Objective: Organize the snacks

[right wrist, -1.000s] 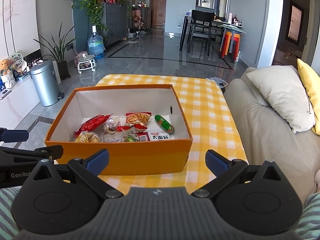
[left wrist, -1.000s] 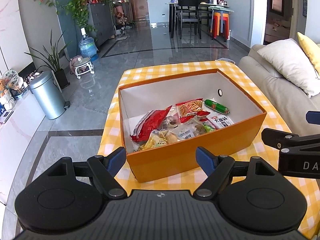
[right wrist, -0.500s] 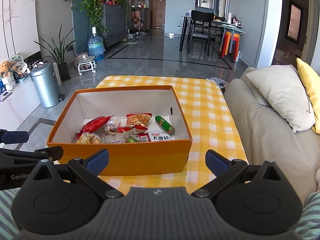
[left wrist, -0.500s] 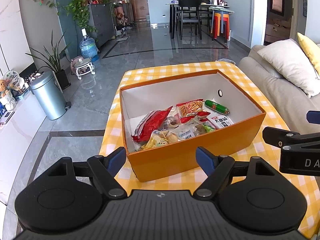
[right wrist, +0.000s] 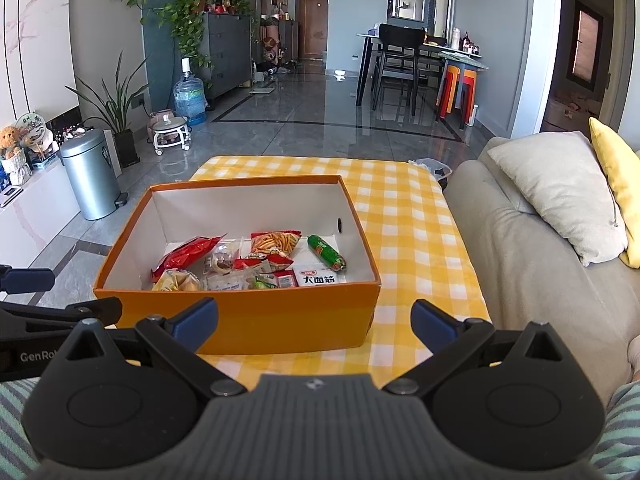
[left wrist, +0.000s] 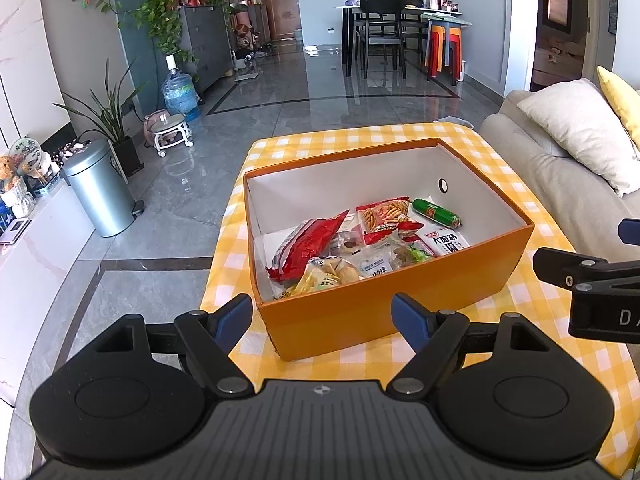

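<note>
1. Sitting on the yellow checked surface is an orange box, open at the top, with white inner walls.
2. The snacks lie in the near half of the box floor: a red bag at the left, a packet of orange sticks in the middle, a green sausage at the right and a white packet with black letters against the near wall.
3. Small wrapped pieces crowd between these, touching one another; what each one is I cannot tell.
4. The far half of the box floor is bare and white.
5. The left gripper hangs short of the box's near left corner, its jaws spread wide and holding nothing.
6. The right gripper hangs before the near wall, jaws likewise wide apart and empty.
7. Each gripper shows at the side of the other's view, apart from it and from the box.
8. The box's near wall stands close to the near edge of the surface; the left wall runs close to the left edge.
9. To the right of the box a broad strip of cloth lies free up to the sofa.
10. Beyond the far wall the cloth runs on, bare, to the far edge.
</note>
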Motion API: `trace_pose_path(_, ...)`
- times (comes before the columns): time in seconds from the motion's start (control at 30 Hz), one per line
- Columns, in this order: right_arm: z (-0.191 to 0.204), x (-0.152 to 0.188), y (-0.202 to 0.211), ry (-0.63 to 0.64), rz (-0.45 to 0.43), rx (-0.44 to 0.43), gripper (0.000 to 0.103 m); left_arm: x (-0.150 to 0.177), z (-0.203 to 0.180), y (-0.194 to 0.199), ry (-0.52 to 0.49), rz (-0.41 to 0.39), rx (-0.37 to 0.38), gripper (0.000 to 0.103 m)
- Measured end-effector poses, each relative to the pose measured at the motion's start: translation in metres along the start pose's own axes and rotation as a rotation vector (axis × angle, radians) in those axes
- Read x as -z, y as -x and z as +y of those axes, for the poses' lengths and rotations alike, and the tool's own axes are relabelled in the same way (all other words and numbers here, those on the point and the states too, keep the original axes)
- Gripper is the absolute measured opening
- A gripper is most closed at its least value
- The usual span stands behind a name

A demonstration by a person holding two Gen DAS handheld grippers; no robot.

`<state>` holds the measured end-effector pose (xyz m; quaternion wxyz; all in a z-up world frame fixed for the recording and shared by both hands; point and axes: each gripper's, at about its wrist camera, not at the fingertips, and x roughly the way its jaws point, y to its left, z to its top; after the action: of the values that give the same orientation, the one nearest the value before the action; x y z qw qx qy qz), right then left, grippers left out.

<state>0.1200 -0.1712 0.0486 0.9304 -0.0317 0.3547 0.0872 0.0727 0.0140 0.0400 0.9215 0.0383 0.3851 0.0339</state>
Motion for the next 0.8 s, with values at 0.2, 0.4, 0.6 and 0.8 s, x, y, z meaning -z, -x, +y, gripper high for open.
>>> trace_pose_path(0.2, 0.0006, 0.0002, 0.0014, -0.003, 0.005, 0.006, 0.099, 0.0001, 0.0005, 0.0004, -0.001, 0.001, -0.004, 0.093)
trace_pose_path(0.4, 0.0009, -0.0003, 0.0019, -0.003, 0.006, 0.007, 0.099, 0.0001, 0.0004, 0.0005, -0.001, 0.000, -0.002, 0.093)
trace_pose_path(0.6, 0.0007, -0.0005, 0.0019, -0.005, 0.012, 0.008, 0.099, 0.0000, 0.0001, 0.0005, 0.001, 0.002, -0.004, 0.093)
trace_pose_path(0.8, 0.0009, -0.0007, 0.0010, -0.006, 0.016, 0.009, 0.099, -0.0003, 0.0011, 0.0010, 0.005, 0.000, -0.005, 0.093)
